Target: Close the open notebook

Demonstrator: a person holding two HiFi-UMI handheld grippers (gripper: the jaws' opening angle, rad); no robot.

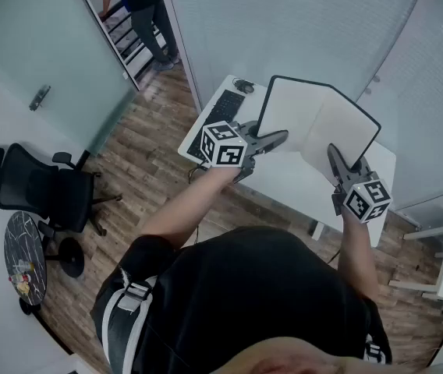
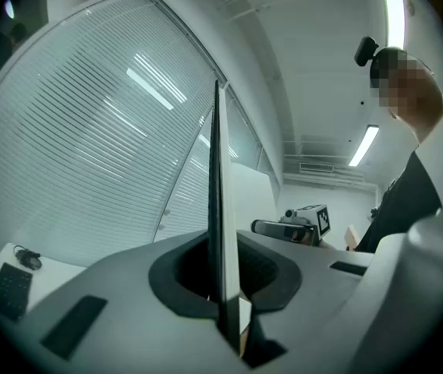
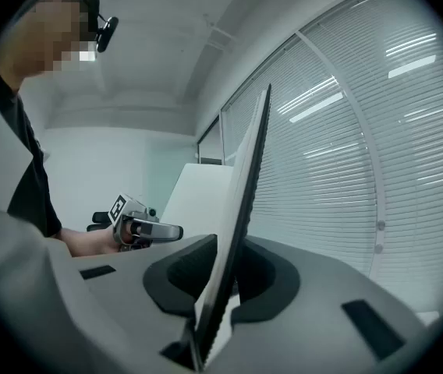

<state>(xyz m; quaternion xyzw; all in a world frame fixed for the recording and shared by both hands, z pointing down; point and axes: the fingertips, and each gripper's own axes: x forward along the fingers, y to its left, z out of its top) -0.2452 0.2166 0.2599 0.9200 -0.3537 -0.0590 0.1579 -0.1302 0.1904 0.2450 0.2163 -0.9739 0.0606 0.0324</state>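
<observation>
The notebook, black-covered with white pages, is held open in a V above the white desk. My left gripper is shut on the lower edge of its left half. My right gripper is shut on the lower edge of its right half. In the left gripper view the left half stands edge-on as a thin dark blade between the jaws of the left gripper, with the right gripper beyond. In the right gripper view the right half rises, tilted, from the right gripper, and the left gripper shows across.
A black keyboard and a small dark device lie at the desk's left end. Blinds-covered glass walls stand close behind the desk. A black office chair and a round side table stand left. A person stands by the far doorway.
</observation>
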